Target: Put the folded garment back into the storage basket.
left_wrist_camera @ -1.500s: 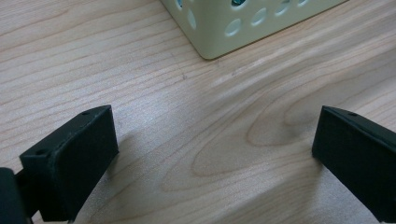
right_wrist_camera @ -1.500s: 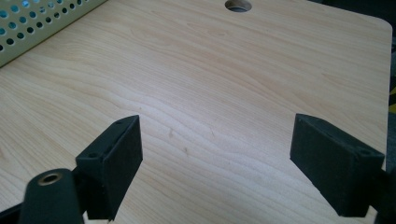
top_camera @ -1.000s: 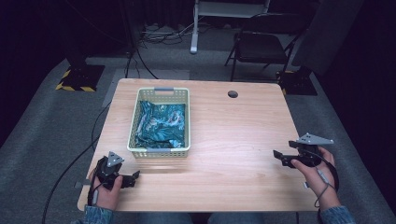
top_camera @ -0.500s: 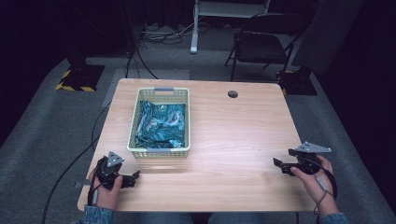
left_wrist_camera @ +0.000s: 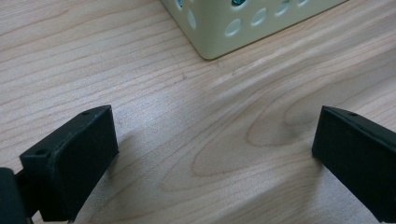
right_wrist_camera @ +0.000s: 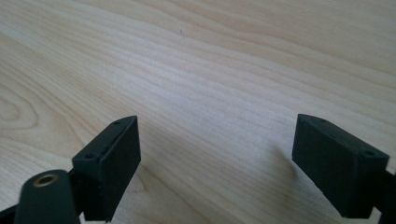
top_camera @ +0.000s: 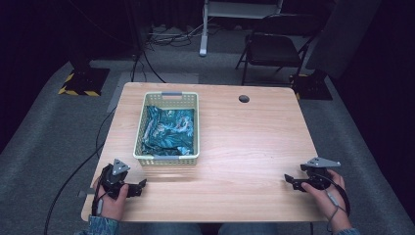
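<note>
You are holding your left gripper (top_camera: 136,187) low at the near left corner of the table (top_camera: 254,142), with your left hand (top_camera: 113,196) wrapped around it. Its two black jaws are standing wide apart and holding nothing. In the left gripper view they are pointing over bare wood toward a corner of the basket (left_wrist_camera: 243,23), which is sitting near but not touching them.

You are holding your right gripper (top_camera: 289,182) near the front right edge of the table, with your right hand (top_camera: 325,188) around it. Its jaws are also spread wide with nothing between them, pointing left across the bare wood.

The table is made of light wood with wavy grain lines, and it has a small dark round hole (top_camera: 243,99) near the far edge. The basket is pale yellow plastic with round holes in its sides and a grey handle. Something crinkly, shiny and blue-green (top_camera: 169,132) is lying inside it.

Grey carpet (top_camera: 44,142) is covering the floor. A dark folding chair (top_camera: 274,49) is standing behind the table, and black cables (top_camera: 73,171) are trailing over the floor on the left.
</note>
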A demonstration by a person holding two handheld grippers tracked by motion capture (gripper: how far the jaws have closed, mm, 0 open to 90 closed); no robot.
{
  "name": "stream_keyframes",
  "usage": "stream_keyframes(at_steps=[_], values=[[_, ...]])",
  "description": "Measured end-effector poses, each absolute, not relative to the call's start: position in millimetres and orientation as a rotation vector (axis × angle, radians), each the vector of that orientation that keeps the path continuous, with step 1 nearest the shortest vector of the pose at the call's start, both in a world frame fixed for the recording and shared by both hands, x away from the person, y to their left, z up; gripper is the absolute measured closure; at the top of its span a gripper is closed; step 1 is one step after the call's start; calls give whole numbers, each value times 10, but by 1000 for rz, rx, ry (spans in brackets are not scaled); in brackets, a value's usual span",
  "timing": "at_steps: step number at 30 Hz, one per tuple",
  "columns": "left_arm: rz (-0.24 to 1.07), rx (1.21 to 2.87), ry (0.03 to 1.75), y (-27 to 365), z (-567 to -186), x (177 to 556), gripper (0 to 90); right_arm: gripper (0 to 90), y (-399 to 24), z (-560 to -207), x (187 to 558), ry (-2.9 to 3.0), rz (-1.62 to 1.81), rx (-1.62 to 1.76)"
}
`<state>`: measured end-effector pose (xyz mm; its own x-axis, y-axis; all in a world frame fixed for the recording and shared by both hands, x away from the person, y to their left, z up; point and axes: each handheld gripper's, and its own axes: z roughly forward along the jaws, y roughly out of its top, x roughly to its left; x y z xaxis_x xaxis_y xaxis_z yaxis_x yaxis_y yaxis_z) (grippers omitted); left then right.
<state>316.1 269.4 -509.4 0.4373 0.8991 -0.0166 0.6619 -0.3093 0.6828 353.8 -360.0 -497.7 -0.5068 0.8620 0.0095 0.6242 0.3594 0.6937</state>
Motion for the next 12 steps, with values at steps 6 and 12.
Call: stream_keyframes(at_steps=[6,12], values=[[494,2073,1307,2694,-5094,3162,2,99,-3590,-5063,3487,2232,951,1285],[495,2072,1306,2693,-5094,3162,2,63,-3595,-5071,3480,2256,958,1266]])
